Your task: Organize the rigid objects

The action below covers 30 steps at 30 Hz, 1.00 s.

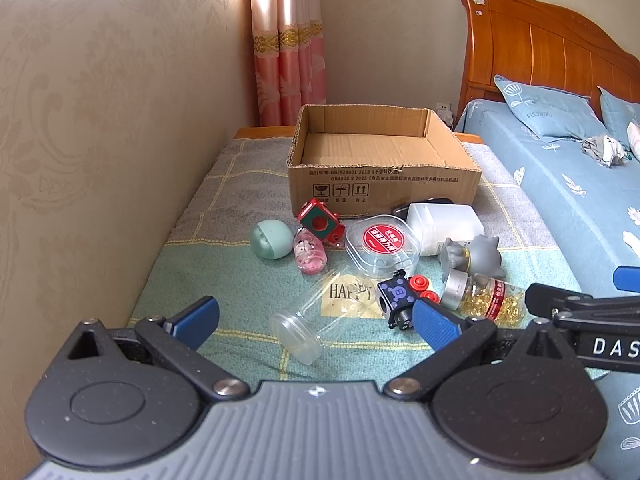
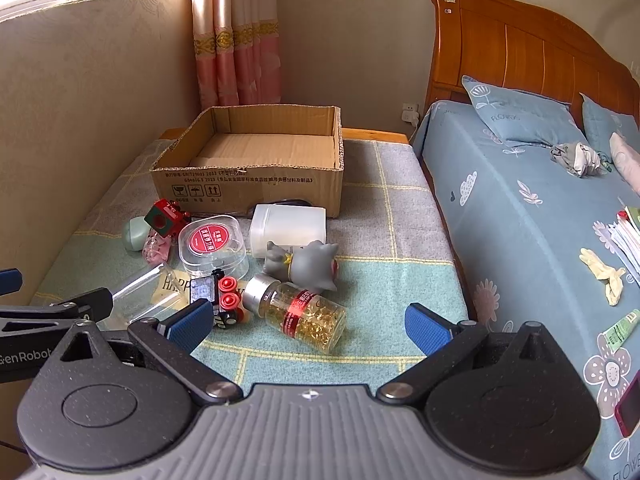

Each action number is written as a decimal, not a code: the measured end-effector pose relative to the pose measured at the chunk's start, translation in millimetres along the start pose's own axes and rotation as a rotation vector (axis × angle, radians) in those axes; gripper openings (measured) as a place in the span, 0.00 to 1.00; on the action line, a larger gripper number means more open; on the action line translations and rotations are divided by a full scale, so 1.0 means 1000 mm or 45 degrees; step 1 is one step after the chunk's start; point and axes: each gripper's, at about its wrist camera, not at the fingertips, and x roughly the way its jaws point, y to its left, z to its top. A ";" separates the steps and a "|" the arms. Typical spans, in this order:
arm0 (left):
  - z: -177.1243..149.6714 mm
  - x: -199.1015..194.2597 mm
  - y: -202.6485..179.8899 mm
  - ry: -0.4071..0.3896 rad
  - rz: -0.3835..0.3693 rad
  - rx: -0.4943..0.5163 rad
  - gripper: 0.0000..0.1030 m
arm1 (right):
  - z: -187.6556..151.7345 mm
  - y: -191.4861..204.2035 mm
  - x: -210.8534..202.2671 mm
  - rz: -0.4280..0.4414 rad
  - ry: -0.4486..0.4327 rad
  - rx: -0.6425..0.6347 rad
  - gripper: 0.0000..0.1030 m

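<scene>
An open cardboard box, with nothing visible inside, stands at the far end of a checked cloth. In front of it lie a green egg-shaped thing, a red toy block, a pink glitter bottle, a round clear case with red label, a white jar, a grey cat figure, a capsule bottle, a toy train and a clear jar. My left gripper is open over the clear jar. My right gripper is open near the capsule bottle.
A wall runs along the left of the cloth. A bed with blue sheet and pillows lies to the right, with a wooden headboard. Papers, a tube and a phone lie on the bed's near edge.
</scene>
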 end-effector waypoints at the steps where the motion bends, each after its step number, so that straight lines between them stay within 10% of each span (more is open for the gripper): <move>1: 0.000 0.000 0.000 -0.001 0.000 0.000 0.99 | 0.000 0.000 0.000 0.000 0.000 0.001 1.00; 30: 0.003 0.010 0.002 -0.017 -0.040 0.034 0.99 | 0.005 0.002 0.008 0.032 -0.035 -0.054 1.00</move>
